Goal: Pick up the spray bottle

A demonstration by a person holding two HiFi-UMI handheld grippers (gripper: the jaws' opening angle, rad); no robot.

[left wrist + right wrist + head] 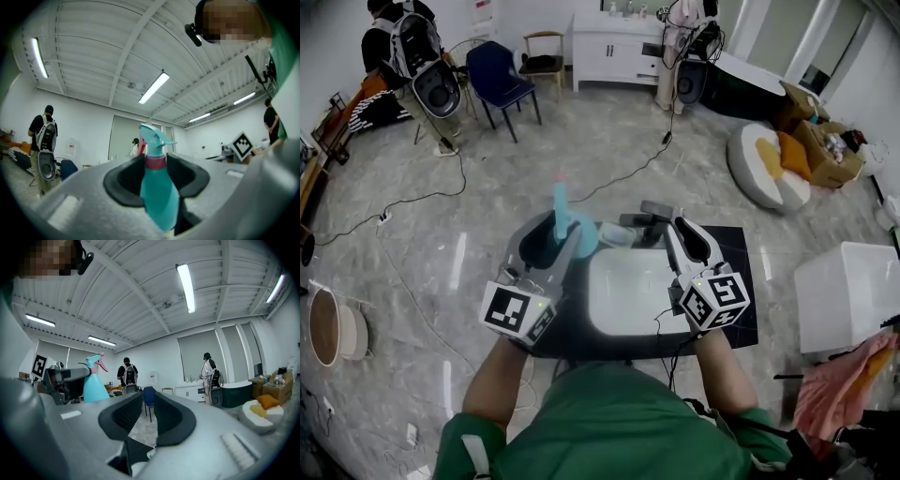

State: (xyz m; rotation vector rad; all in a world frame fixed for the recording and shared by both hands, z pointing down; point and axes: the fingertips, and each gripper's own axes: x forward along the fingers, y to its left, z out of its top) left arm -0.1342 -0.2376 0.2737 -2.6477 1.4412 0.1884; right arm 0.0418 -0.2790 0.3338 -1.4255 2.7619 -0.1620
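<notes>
The spray bottle is teal with a pink collar and a teal trigger head. My left gripper is shut on its body, and it hangs upright above the left end of the small dark table. In the left gripper view the spray bottle stands between the black pads of the left gripper, its head rising above them. My right gripper hovers over the table's right part, open by a narrow gap with nothing between its pads. From the right gripper the spray bottle shows at the left.
A white basin lies on the table between my hands. A blue chair, a white cabinet, a round cushion seat, a cardboard box and a white box stand around. Cables cross the floor. People stand at the back.
</notes>
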